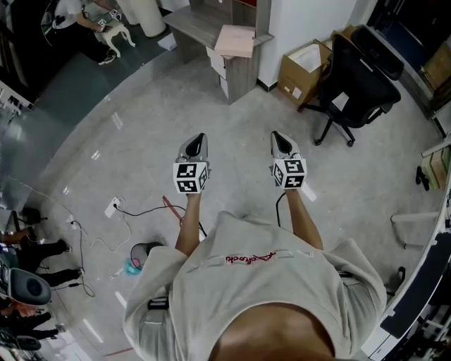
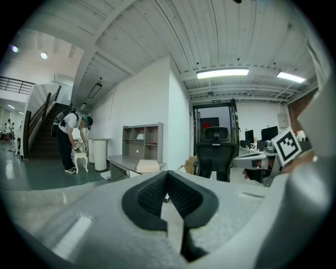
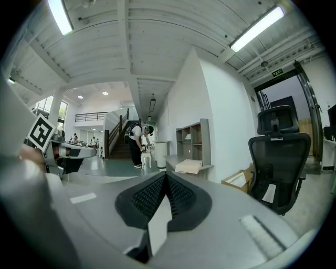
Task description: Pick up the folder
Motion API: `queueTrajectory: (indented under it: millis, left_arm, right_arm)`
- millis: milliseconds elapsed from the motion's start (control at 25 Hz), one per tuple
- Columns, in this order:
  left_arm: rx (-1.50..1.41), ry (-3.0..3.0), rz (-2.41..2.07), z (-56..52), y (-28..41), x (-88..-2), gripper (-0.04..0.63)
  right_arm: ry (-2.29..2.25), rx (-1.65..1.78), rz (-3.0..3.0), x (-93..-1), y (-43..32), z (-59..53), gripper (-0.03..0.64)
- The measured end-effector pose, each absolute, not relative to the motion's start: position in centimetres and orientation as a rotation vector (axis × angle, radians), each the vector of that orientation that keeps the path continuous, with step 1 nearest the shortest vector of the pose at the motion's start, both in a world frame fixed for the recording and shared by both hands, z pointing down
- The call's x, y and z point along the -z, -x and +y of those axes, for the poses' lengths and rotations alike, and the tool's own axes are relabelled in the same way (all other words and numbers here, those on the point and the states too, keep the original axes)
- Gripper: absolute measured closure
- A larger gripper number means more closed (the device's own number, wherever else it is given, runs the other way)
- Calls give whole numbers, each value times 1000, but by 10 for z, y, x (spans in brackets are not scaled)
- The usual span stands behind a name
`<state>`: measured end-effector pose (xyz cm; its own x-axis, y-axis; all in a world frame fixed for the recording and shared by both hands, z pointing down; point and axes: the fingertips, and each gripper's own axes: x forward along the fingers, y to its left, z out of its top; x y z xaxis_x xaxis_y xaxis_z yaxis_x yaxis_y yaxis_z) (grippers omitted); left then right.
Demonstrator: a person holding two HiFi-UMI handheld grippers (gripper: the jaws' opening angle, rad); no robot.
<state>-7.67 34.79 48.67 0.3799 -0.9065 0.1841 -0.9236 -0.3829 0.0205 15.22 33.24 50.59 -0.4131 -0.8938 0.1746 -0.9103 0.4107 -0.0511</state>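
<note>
Both claws are shut with nothing in them: on the left claw (image 2: 168, 177) the two ribbed faces meet at the tip, and the right claw (image 3: 165, 181) shows the same. I hold them side by side, near level, out over bare floor (image 1: 141, 127) and aimed roughly at the bench (image 1: 197, 21) ahead. A pale, flat thing that I take for the folder (image 1: 235, 40) lies at the bench's near end, beside the white wall (image 1: 306, 20). From the right claw's camera it seems to jut a little past that end edge. It is well apart from both claws. An office chair (image 1: 356, 81) and open cardboard boxes (image 1: 304, 67) stand to the right of the bench, off the straight line in.

I judge this to be the approach: nothing of the pick-up itself is done yet. Next I need to get to the bench's end and open one claw before it arrives. Then one jaw goes under the jutting edge, the other above, and I close on it. A thin flat thing could slide along the bench if I nudge it, so the other claw may have to steady it.
</note>
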Motion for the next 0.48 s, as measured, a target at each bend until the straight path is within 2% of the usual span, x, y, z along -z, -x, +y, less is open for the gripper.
queueTrajectory:
  millis: [480]
  left_arm:
    - [-254, -2497, -1656, 341, 40, -500, 597]
  right_arm:
    - [-1602, -237, -2541, -518, -179, 317, 611]
